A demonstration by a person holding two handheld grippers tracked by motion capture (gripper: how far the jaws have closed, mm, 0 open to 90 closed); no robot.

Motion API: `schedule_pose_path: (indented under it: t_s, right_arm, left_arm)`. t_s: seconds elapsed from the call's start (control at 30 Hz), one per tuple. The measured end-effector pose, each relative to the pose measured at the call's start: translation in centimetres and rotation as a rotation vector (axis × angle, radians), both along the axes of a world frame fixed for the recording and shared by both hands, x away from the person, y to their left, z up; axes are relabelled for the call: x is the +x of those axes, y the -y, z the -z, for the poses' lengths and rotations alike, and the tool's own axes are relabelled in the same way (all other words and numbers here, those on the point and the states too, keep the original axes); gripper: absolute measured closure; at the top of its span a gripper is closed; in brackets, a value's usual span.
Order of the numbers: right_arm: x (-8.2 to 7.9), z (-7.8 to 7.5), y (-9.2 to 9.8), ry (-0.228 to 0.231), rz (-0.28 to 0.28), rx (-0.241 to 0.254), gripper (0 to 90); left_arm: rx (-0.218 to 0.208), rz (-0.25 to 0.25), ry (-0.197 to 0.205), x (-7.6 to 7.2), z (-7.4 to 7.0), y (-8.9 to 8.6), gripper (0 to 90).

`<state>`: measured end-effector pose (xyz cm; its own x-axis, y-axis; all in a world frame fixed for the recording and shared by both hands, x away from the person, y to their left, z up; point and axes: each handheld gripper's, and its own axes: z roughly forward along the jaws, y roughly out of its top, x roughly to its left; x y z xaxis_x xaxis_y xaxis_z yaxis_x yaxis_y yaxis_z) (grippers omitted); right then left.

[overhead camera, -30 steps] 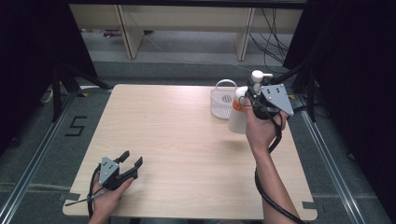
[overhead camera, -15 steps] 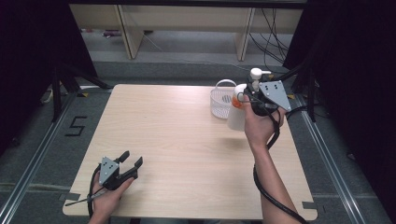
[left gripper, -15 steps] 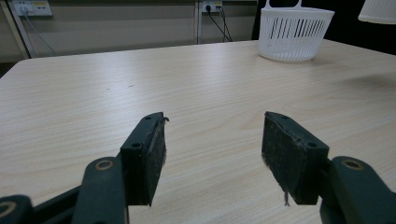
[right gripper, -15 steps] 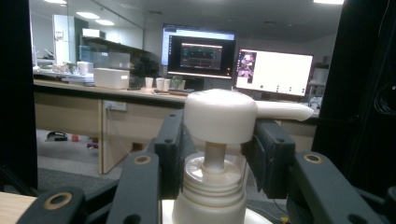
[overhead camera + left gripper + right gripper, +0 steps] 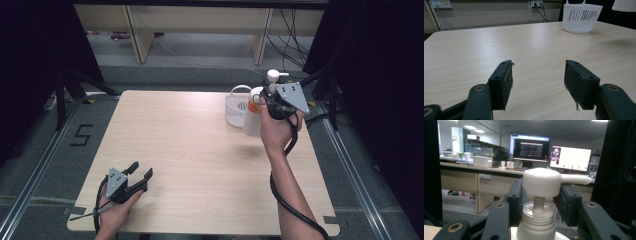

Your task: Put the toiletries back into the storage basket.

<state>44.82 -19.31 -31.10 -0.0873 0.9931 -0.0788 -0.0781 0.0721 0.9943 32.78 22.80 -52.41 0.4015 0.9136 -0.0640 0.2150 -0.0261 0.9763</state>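
Clamped on the pump bottle's [image 5: 539, 220] neck, the right gripper [image 5: 272, 102] holds it beside the white basket [image 5: 236, 107]. Left gripper [image 5: 537, 82] rests released on the table [image 5: 200, 150]; its view shows bare wood ahead.

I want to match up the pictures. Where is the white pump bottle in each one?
High view: the pump bottle is at the table's far right, lifted in the right gripper, beside the white basket.
Left gripper view: just a white bit of it at the top right corner, right of the basket.
Right gripper view: its pump head sits dead centre between the jaws.
Shared landmark: the basket.
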Motion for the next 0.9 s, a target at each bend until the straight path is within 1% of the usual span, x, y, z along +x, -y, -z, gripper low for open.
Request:
schedule_pose_path:
  t_s: [0.07, 0.2, 0.3, 0.37, 0.43, 0.53, 0.6, 0.67, 0.73, 0.77, 0.87, 0.9]
  right_arm:
    - [0.1, 0.0, 0.0, 0.003, 0.001, -0.002, 60.1]
    - [0.5, -0.2, -0.1, -0.004, -0.005, 0.006, 60.1]
    - [0.7, -0.4, -0.1, 0.006, 0.000, -0.009, 60.1]
    - [0.7, -0.5, -0.2, 0.002, 0.001, 0.003, 60.1]
    - [0.9, -0.7, -0.2, 0.003, -0.006, 0.000, 60.1]
    - [1.0, -0.8, -0.2, 0.011, 0.000, -0.003, 60.1]
    - [1.1, -0.9, -0.3, 0.010, -0.001, 0.004, 60.1]
    - [1.3, -1.0, -0.3, 0.012, 0.000, -0.005, 60.1]
    - [1.3, -1.1, -0.4, 0.008, 0.001, 0.009, 60.1]
    - [1.4, -1.2, -0.3, 0.012, -0.001, -0.001, 60.1]
    - [1.6, -1.3, -0.4, 0.008, -0.003, 0.007, 60.1]
    - [1.6, -1.4, -0.4, 0.010, 0.000, 0.002, 60.1]
  left_arm:
    - [0.000, 0.000, 0.001, 0.0, 0.0, 0.0, 39.2]
    - [-0.001, 0.000, 0.000, 0.0, 0.0, 0.0, 39.2]
    - [-0.003, 0.000, 0.001, 0.0, 0.0, 0.0, 39.2]
    - [-0.001, 0.000, 0.001, 0.0, 0.0, 0.0, 39.2]
    - [-0.001, 0.000, 0.000, 0.0, 0.0, 0.0, 39.2]
    - [-0.002, 0.001, 0.001, 0.0, 0.0, 0.0, 39.2]
    - [-0.004, 0.001, 0.002, 0.0, 0.0, 0.0, 39.2]
    - [-0.003, 0.002, 0.001, 0.0, 0.0, 0.0, 39.2]
    - [0.000, 0.002, 0.000, 0.0, 0.0, 0.0, 39.2]
    - [-0.003, 0.003, 0.001, 0.0, 0.0, 0.0, 39.2]
    - [-0.001, 0.002, -0.001, 0.0, 0.0, -0.1, 39.2]
    - [-0.003, 0.001, 0.000, 0.0, 0.0, 0.0, 39.2]
